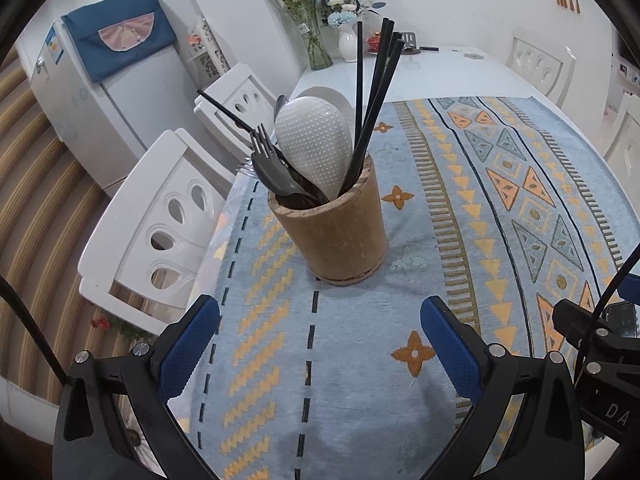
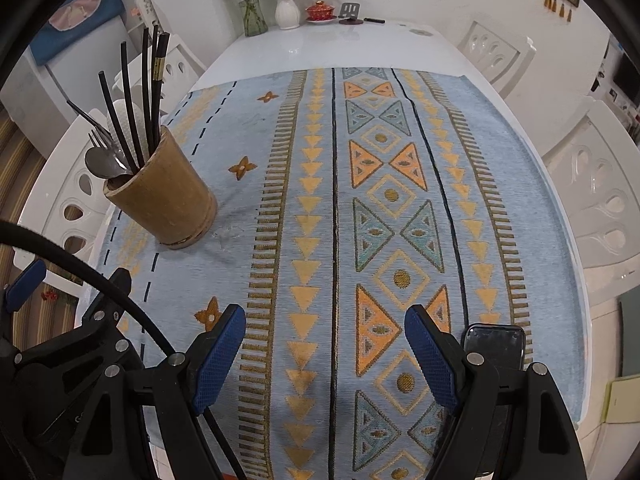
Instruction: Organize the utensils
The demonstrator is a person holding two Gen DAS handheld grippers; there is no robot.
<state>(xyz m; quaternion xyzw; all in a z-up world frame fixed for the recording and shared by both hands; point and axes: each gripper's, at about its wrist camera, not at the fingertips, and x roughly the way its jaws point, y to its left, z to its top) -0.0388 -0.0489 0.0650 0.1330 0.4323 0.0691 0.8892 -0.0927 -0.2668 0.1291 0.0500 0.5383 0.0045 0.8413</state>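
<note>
A brown bamboo holder [image 1: 334,230] stands on the patterned blue cloth [image 1: 460,208]. In it are black chopsticks [image 1: 378,100], a white dimpled rice paddle [image 1: 314,144], a dark fork [image 1: 266,150] and a spoon. My left gripper [image 1: 320,328] hangs open just in front of the holder, nothing between its blue pads. The right wrist view shows the same holder [image 2: 164,196] at the left with the chopsticks [image 2: 136,92] and a metal spoon [image 2: 102,162]. My right gripper [image 2: 325,334] is open over the bare cloth [image 2: 400,200]. The left gripper [image 2: 60,340] shows at that view's lower left.
White chairs [image 1: 160,216] line the table's left side, and more chairs [image 2: 600,192] the right. A phone [image 2: 494,344] lies on the cloth beside my right finger. Vases with flowers [image 2: 286,4] and a red lidded bowl [image 2: 320,11] stand at the far end. A fridge [image 1: 92,92] is at the left.
</note>
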